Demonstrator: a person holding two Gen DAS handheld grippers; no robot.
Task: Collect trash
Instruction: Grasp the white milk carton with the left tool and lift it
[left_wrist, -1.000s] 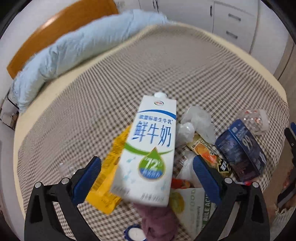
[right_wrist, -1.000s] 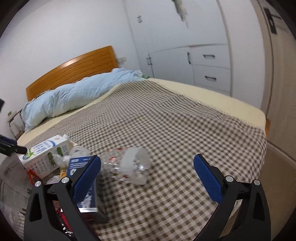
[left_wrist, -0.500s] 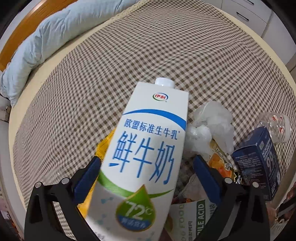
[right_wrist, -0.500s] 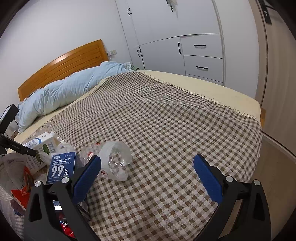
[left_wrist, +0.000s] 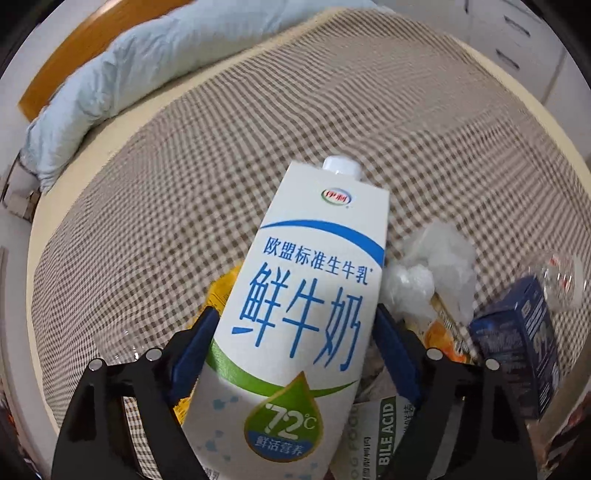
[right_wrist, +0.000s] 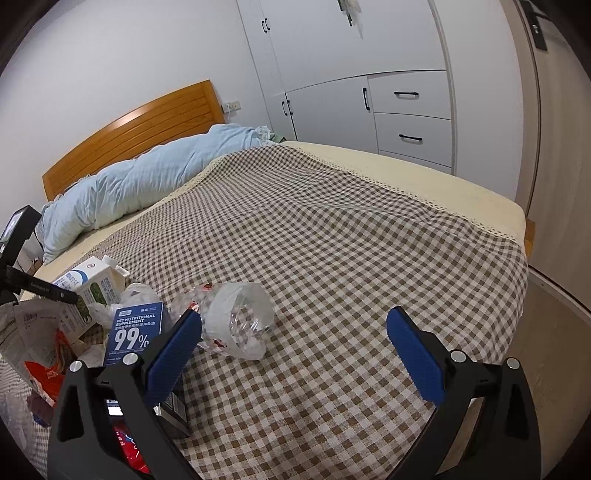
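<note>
The left tool (left_wrist: 293, 332) has just been closing its blue pads onto the white milk carton (left_wrist: 295, 314) lying between them on the checked bed (left_wrist: 221, 166). The right tool (right_wrist: 293, 349) gapes empty, a crumpled clear plastic bottle (right_wrist: 236, 317) just beyond its left pad.

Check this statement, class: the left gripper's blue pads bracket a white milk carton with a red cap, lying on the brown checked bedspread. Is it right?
One detail is wrong: the cap is white, not red, as the left wrist view shows. The left gripper does bracket the white milk carton on the brown checked bedspread.
</note>
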